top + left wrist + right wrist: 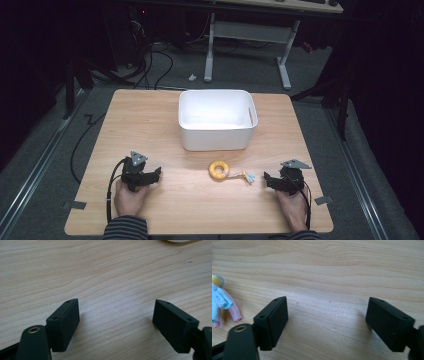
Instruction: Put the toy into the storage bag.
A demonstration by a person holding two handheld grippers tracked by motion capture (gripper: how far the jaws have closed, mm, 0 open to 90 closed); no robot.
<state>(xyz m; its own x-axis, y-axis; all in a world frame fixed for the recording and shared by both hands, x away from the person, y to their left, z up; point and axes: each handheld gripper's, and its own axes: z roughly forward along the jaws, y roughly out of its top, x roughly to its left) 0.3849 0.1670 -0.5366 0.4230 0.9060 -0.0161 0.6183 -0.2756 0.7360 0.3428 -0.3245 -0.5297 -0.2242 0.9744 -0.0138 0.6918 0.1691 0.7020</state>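
Right hand-held gripper (268,178), open-jawed, rests just right of the yellow ring toy (219,170).

A light wooden table (150,125) stands on a grey carpeted floor (60,145). Bits of grey tape (74,205) sit at its near corners. Beyond the table, a desk with a white metal frame (247,32) stands at the back of the dark room. Black cables (150,65) lie on the floor, and a small white scrap (192,77) lies near the desk's foot.
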